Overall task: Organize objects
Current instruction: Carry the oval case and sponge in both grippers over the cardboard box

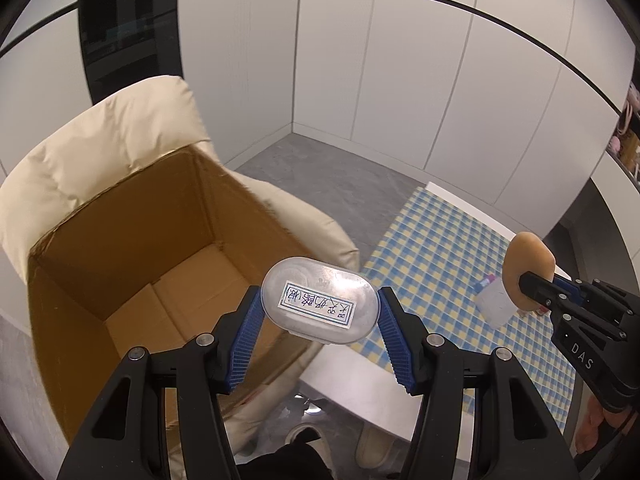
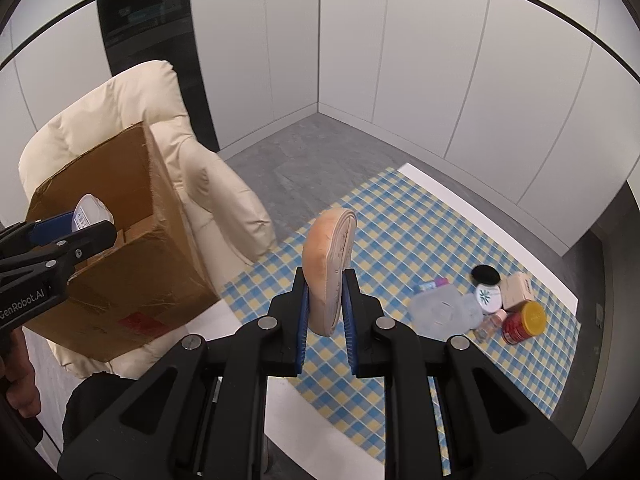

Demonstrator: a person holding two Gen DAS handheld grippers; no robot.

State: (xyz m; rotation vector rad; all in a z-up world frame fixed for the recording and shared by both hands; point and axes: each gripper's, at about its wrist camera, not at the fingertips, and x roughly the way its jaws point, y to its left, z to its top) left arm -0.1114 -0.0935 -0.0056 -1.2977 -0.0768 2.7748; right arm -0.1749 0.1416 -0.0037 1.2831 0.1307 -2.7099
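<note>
White walls, grey floor; a box (image 1: pixel 132 264) on a chair (image 1: pixel 100 140) at 9 o'clock, checked desk (image 2: pixel 400 240) at 3. Left claw (image 1: pixel 320 312) grips a case (image 1: pixel 320 300), long axis crosswise, over the box edge. Right claw (image 2: pixel 325 300) pinches a pad (image 2: pixel 329 268) on edge, long axis toward 12.

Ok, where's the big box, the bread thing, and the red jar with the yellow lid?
cardboard box (image 1: pixel 132 276), left wrist view, inner back wall.
bread piece (image 2: pixel 322 256), right wrist view, its tan crust side.
red jar (image 2: pixel 516 328), right wrist view, its red body.

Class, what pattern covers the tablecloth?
Blue, yellow and white checks on the tablecloth; clearest in the right wrist view.
</note>
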